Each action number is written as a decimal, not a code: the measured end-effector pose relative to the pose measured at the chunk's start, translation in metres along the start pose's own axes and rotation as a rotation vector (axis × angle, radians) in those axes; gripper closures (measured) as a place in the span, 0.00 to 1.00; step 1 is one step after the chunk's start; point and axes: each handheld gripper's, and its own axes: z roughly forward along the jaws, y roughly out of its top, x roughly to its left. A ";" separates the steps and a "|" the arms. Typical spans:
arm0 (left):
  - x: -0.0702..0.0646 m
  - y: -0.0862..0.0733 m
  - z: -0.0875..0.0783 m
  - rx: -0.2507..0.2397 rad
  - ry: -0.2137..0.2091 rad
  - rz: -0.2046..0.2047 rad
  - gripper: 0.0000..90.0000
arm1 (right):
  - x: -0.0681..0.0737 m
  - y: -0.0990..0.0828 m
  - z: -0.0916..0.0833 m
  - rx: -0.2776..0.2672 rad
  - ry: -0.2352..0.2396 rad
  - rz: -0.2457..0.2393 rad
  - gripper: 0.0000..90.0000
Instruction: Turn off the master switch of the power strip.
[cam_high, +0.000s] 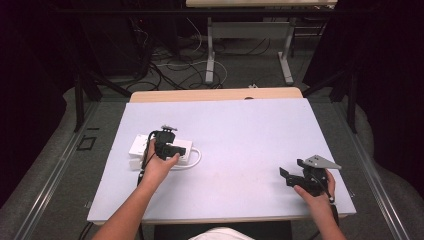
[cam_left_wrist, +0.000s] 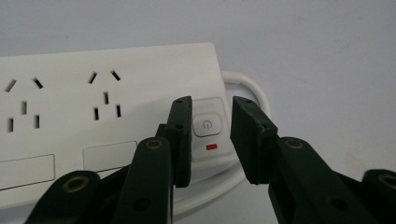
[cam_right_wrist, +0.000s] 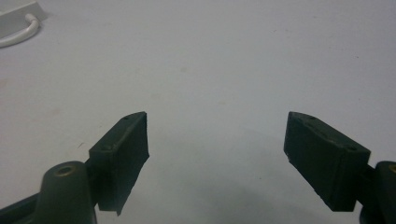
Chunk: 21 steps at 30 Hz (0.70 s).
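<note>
A white power strip (cam_high: 136, 145) (cam_left_wrist: 70, 93) lies on the left part of the pale table (cam_high: 250, 130), its white cable (cam_high: 198, 158) (cam_left_wrist: 250, 86) looping off its right end. My left gripper (cam_high: 167, 145) (cam_left_wrist: 211, 105) hovers over that end, slightly open. Its jaws stand one on each side of the strip's power button (cam_left_wrist: 206, 126), above a red indicator light (cam_left_wrist: 211, 147), and hold nothing. My right gripper (cam_high: 291, 169) (cam_right_wrist: 217, 119) is held low over the bare table at the front right, wide open and holding nothing.
The strip's corner (cam_right_wrist: 18, 9) and cable loop (cam_right_wrist: 23, 32) appear far off in the right gripper view. Beyond the table's far edge stand dark frames, floor cables (cam_high: 175, 70) and another table's legs (cam_high: 210, 50).
</note>
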 end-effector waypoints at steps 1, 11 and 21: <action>0.000 0.000 -0.001 -0.005 0.005 0.009 0.77 | 0.000 0.000 0.000 0.002 0.000 0.002 0.24; -0.001 -0.003 -0.009 -0.033 -0.020 0.045 0.70 | 0.001 0.000 0.000 -0.001 -0.006 0.002 0.24; -0.008 -0.004 -0.019 -0.059 -0.043 0.095 0.62 | 0.002 0.000 -0.001 0.002 -0.003 0.006 0.24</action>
